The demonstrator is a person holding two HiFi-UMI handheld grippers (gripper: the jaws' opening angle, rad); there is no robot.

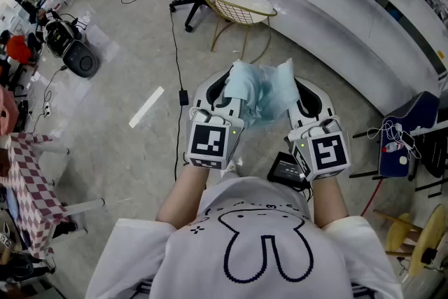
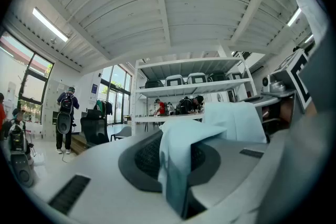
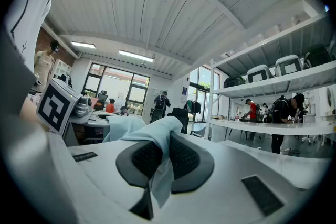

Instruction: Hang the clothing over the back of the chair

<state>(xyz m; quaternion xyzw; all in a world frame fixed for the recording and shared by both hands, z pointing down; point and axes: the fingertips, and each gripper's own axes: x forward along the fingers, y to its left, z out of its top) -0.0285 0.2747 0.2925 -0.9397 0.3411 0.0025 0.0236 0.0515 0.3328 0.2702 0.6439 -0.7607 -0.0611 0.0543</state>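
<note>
- The left claw (image 1: pixel 222 89) is closed on one edge of the light blue cloth (image 1: pixel 260 94). The fabric is pinched between its dark pads (image 2: pixel 142 157).
- The right claw (image 1: pixel 306 93) is closed on the other edge in the same way.
- Both claws point level, side by side. The cloth is bunched between them, in the air above the floor (image 1: pixel 140 150).
- The chair (image 1: pixel 238 5) stands further ahead, apart from the cloth.

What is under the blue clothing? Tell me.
The left hand-held gripper and right hand-held gripper hold the clothing aloft; grey floor shows around it, but the patch straight beneath is covered.
</note>
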